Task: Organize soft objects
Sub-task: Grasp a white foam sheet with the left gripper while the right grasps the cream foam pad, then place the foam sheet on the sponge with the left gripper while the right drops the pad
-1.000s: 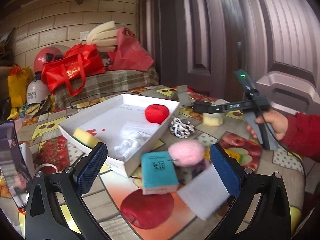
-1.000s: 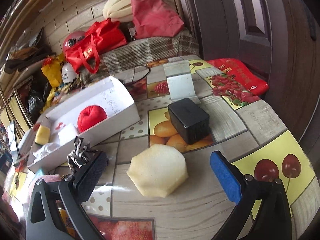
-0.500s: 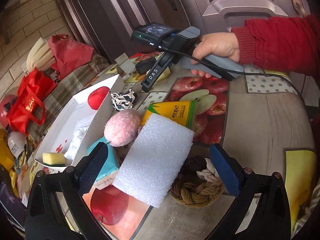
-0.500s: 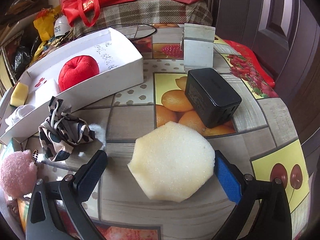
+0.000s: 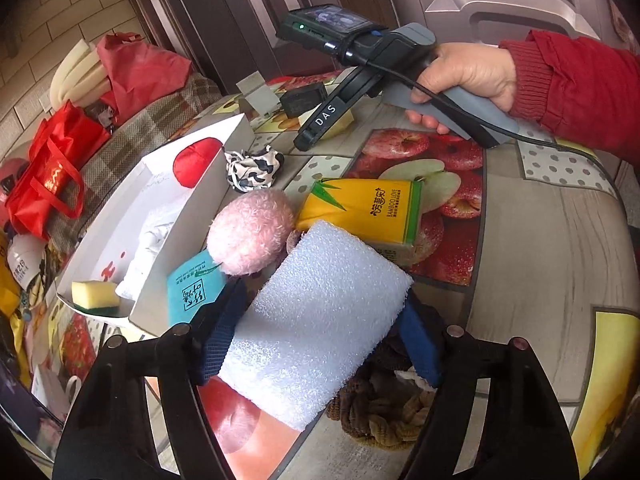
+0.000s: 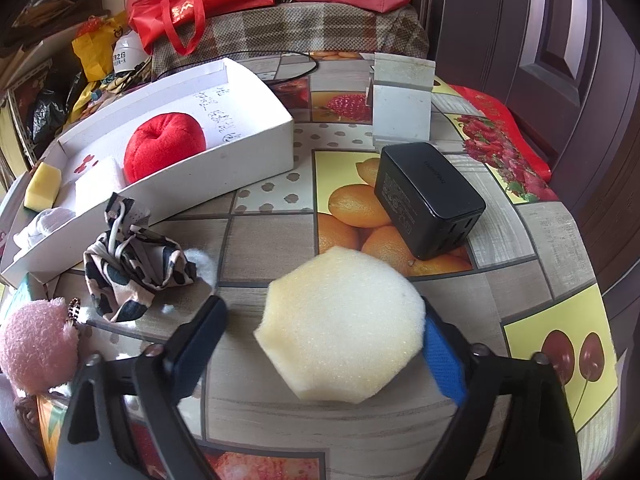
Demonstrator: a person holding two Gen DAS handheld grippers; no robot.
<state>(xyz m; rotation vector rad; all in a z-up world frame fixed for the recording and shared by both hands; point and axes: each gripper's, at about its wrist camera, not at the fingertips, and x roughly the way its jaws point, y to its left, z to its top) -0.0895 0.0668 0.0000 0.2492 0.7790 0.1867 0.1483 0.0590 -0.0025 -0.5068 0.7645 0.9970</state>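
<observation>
My left gripper [image 5: 320,334] is shut on a white foam block [image 5: 316,324], both pads pressed on its sides. A pink pompom [image 5: 250,232] lies just beyond it. My right gripper [image 6: 320,344] is part closed around a cream octagonal sponge [image 6: 340,322] on the table; the right pad touches it, the left pad stands a gap away. The white box [image 6: 224,176] holds a red plush apple [image 6: 164,150], a yellow sponge [image 5: 94,294] and a white cloth [image 5: 154,236]. A black-and-white fabric bundle [image 6: 132,260] lies beside the box.
A yellow tissue pack [image 5: 364,208], a teal pack [image 5: 192,288] and a brown rope knot [image 5: 380,412] lie near my left gripper. A black charger [image 6: 428,204] and a white stand [image 6: 402,108] sit behind the sponge. The right hand and gripper handle [image 5: 404,68] hover above the table.
My left gripper has closed on the white foam block. My right gripper has moved down and narrowed around the cream sponge.
</observation>
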